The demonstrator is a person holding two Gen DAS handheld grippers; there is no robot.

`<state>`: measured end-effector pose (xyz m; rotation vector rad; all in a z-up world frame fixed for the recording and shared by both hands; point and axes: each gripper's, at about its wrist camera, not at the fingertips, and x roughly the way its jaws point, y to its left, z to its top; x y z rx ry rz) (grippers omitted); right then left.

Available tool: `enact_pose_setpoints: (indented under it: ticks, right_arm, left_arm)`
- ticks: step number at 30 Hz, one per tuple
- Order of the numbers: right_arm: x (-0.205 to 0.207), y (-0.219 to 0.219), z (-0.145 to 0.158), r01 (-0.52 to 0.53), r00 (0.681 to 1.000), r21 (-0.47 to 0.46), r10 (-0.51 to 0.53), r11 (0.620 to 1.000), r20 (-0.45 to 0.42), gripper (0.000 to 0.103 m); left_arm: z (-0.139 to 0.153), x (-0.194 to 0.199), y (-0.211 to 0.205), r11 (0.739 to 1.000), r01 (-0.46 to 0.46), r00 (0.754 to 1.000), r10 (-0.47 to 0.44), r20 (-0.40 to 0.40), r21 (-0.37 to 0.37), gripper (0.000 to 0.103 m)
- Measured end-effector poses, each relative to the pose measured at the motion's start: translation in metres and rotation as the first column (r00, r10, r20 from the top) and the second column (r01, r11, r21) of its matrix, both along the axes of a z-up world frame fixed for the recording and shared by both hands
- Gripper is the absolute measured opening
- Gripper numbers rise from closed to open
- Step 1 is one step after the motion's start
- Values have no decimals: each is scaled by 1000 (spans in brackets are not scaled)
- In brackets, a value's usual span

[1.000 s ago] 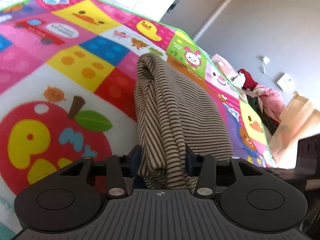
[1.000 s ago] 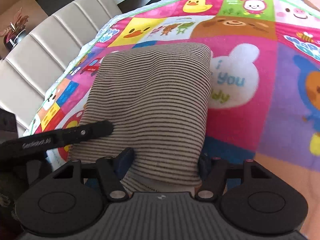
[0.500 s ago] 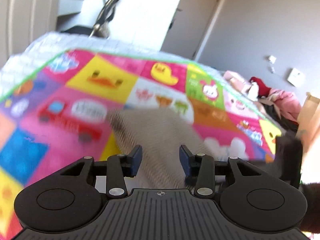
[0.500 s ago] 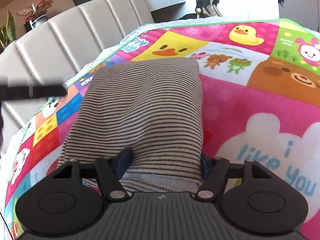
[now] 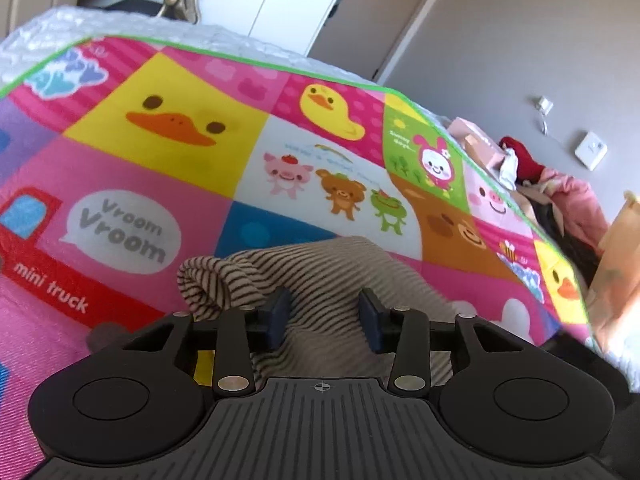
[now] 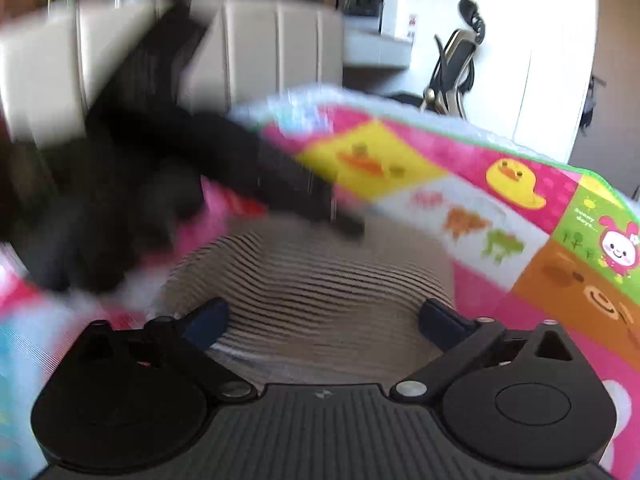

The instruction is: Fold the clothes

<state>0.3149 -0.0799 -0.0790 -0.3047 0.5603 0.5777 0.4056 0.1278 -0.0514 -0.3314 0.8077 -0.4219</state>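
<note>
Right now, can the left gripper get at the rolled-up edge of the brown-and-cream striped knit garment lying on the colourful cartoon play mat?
Probably yes. The left gripper is open above the striped garment, and the rolled edge lies just left of its fingers with nothing over it. The right gripper is open nearer the fabric's middle.

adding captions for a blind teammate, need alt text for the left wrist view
The left gripper, fingers open, hovers just above a rumpled striped garment lying on a bright cartoon play mat with ducks and a "Vroom Vroom" truck. A heap of clothes sits beyond the mat's far right edge.
</note>
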Motion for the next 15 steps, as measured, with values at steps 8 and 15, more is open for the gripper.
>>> enact_pose_setpoints:
  ticks: [8,15]
  right_arm:
    - [-8,-34,3,12,993,-10,-13,1000,-116,103]
    - [-9,-105,8,222,945,201,-160,954,-285,102]
  left_arm:
    - [15,-60,10,993,-69,996,74,52,-97,45]
    - [36,-92,14,998,-53,988,59,145,-44,42]
